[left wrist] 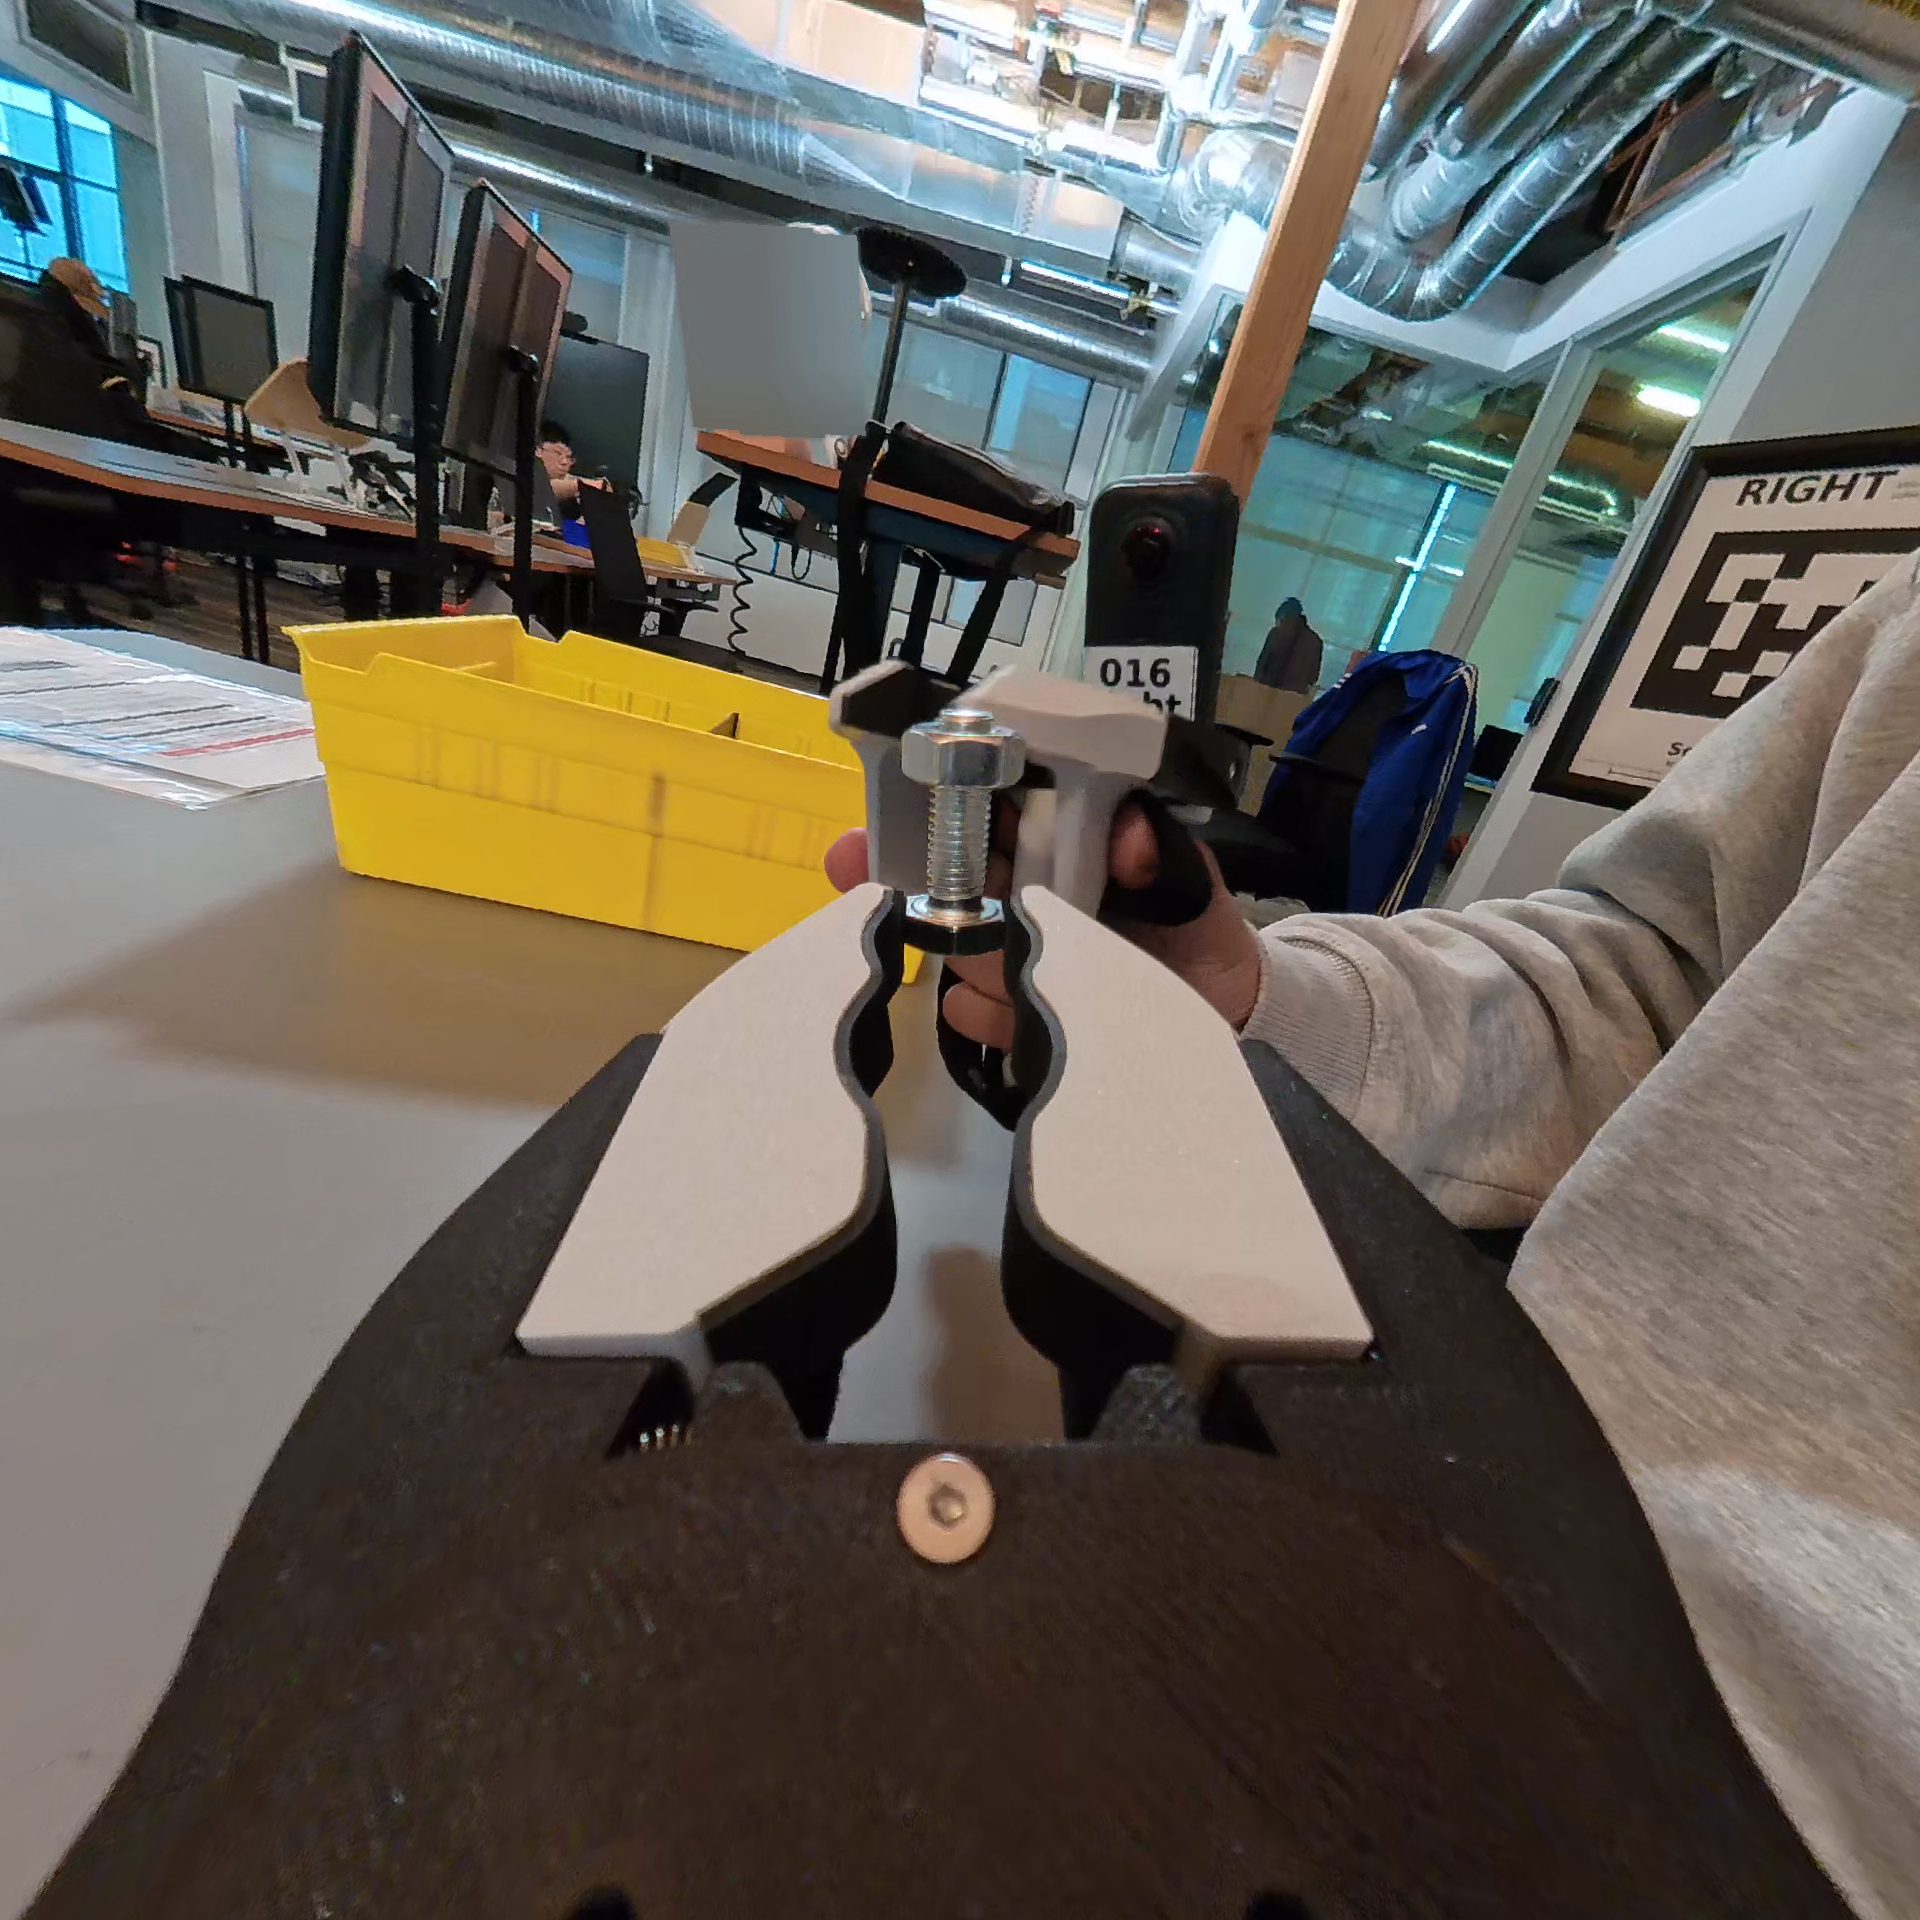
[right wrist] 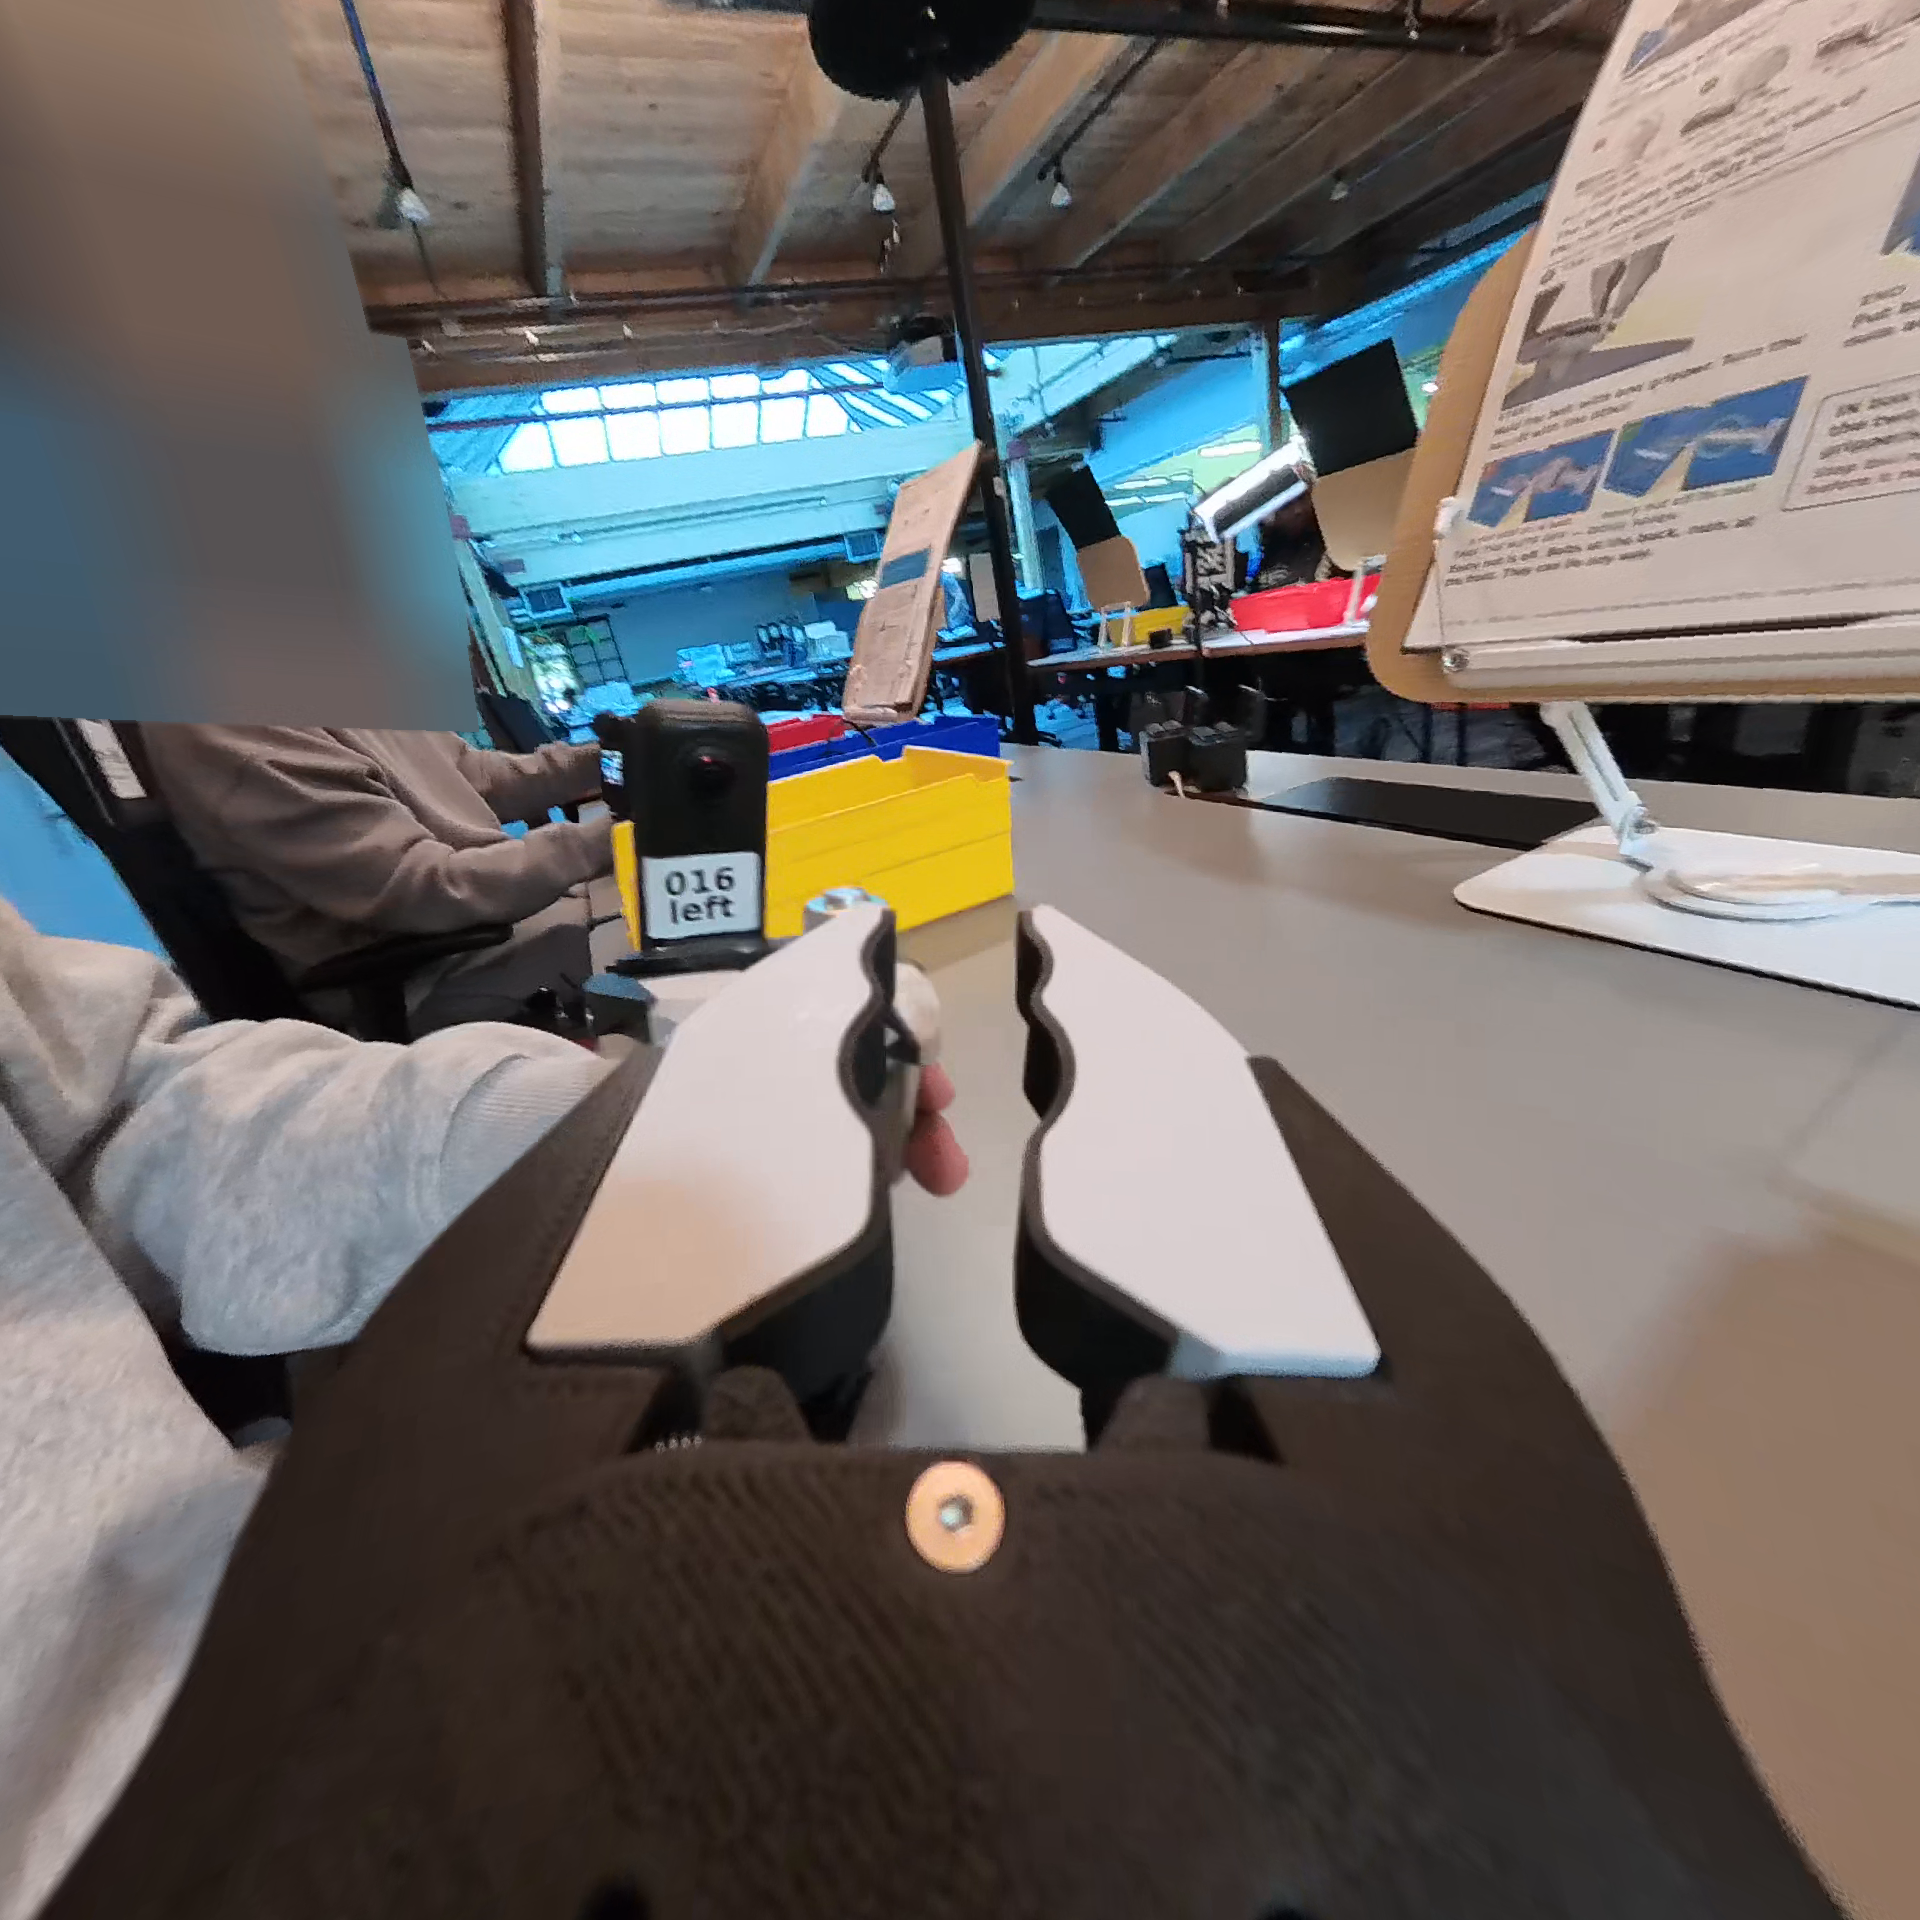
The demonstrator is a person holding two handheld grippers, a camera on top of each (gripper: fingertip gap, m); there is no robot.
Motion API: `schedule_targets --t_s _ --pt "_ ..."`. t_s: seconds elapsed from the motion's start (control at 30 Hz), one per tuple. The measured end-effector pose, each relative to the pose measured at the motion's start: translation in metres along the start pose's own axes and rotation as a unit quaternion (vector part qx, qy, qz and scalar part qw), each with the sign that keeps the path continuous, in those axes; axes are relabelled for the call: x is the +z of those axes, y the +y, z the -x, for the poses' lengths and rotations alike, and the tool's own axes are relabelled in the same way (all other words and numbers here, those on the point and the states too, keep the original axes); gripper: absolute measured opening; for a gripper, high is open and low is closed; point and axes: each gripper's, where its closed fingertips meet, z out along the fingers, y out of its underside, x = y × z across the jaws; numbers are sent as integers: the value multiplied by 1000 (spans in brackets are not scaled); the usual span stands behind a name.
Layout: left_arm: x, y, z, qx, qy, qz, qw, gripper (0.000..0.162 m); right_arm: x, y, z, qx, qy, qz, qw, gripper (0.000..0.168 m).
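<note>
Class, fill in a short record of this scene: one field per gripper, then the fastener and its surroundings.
left gripper: shut on the head of the bolt, which stands upright
nut: threaded on near the bolt's top end
right gripper: open, nothing between its fingers, just beside the nut
surroundings: yellow bin on the grey table, beyond the bolt

Two grippers, one bolt carrying one nut, one yellow bin (compartmented), one document stand.
</note>
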Motion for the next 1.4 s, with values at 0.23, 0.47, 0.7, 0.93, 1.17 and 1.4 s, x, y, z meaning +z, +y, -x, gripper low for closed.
schedule_targets --t_s 0.23,0.47,0.7,0.93,1.17,1.4 --pt "3 4 -3 9 3 12 1000 19 10 9 21 -30 -33 21 999 28" --pt "-1 -3 4 -9 -6 -7 1000 19 -3 1 -15 -19 51 8 998 21" --pt "3 4 -1 6 -2 11 1000 19 6 2 14 -31 -17 6 999 29" --pt "0 -5 1 2 -7 -19 1000 19 2 3 3 1 -10 2 1000 34" --pt "-1 -9 2 5 -12 -31 999 19 2 0 7 38 -29 -16 999 33" --pt "-5 -16 5 -10 -15 -55 998 19 4 3 9 94 -43 -18 994 28"
